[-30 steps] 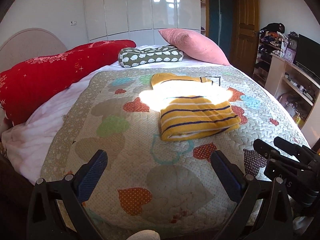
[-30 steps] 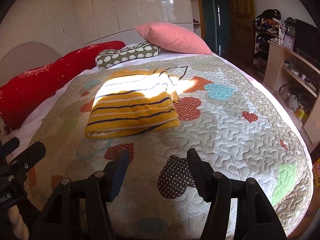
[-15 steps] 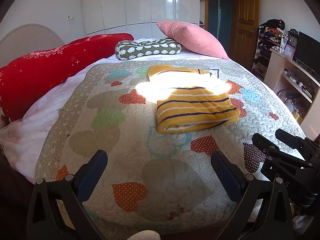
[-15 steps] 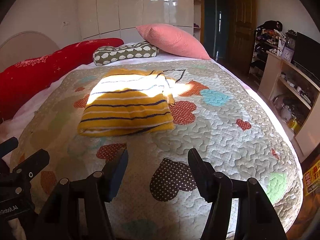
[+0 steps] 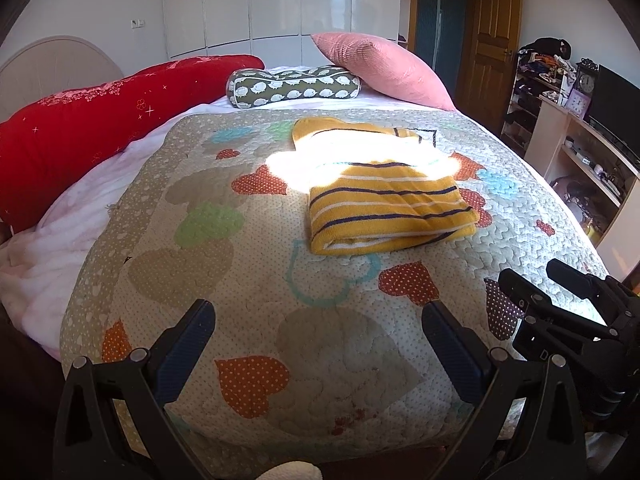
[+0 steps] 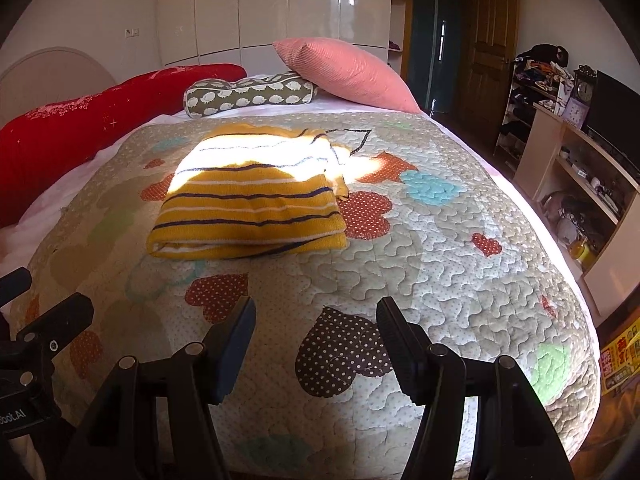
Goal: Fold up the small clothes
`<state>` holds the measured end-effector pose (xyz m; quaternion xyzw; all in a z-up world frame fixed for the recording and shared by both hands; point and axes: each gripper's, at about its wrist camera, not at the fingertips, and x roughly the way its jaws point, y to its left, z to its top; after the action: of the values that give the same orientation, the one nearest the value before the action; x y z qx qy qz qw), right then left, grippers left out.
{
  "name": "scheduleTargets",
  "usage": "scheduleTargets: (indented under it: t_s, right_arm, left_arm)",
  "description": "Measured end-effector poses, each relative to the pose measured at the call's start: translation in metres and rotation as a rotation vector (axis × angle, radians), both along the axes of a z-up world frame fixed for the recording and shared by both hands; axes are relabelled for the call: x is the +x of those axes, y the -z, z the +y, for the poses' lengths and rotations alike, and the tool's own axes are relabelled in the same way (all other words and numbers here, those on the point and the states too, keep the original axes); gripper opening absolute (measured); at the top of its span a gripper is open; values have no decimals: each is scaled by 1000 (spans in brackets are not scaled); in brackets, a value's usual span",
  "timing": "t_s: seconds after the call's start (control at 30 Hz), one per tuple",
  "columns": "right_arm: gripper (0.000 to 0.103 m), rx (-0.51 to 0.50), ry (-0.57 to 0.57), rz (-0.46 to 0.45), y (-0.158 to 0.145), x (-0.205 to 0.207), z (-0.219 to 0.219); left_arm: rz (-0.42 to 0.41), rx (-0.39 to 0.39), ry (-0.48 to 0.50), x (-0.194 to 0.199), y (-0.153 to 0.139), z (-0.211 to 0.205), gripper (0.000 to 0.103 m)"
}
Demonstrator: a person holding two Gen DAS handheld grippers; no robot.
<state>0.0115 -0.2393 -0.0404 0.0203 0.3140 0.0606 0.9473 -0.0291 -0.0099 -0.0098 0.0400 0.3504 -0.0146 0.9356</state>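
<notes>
Here my left gripper (image 5: 318,334) hangs over the near end of the bed with its jaws spread wide and nothing between them. My right gripper (image 6: 316,328) sits just beside it, also parted and empty, its fingers (image 6: 236,340) above a brown dotted heart on the quilt (image 6: 440,264). Neither tool touches the cloth.

The yellow striped garment (image 5: 384,208) lies folded into a thick rectangle on the quilt, near the middle of the bed and well apart from both grippers. Its folded edge faces me, with navy and white stripes running across. A patch of bright sunlight washes out its far half.

Beyond it, at the head of the bed, a green patterned bolster (image 5: 292,88) lies between a long red cushion (image 5: 100,120) on the left and a pink pillow (image 5: 380,68) on the right. White wardrobe doors (image 5: 280,0) stand behind them. A shelf unit (image 6: 580,168) with clutter lines the right wall.
</notes>
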Motion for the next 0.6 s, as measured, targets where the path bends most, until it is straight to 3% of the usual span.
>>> scheduleTargets:
  t_s: [0.33, 0.6]
  right_arm:
    - [67, -171, 52, 6, 8, 3, 10]
    - [67, -175, 55, 49, 16, 6, 4]
  left_arm:
    - [58, 1, -14, 8, 15, 3, 103]
    - [118, 8, -6, 13, 30, 0, 103]
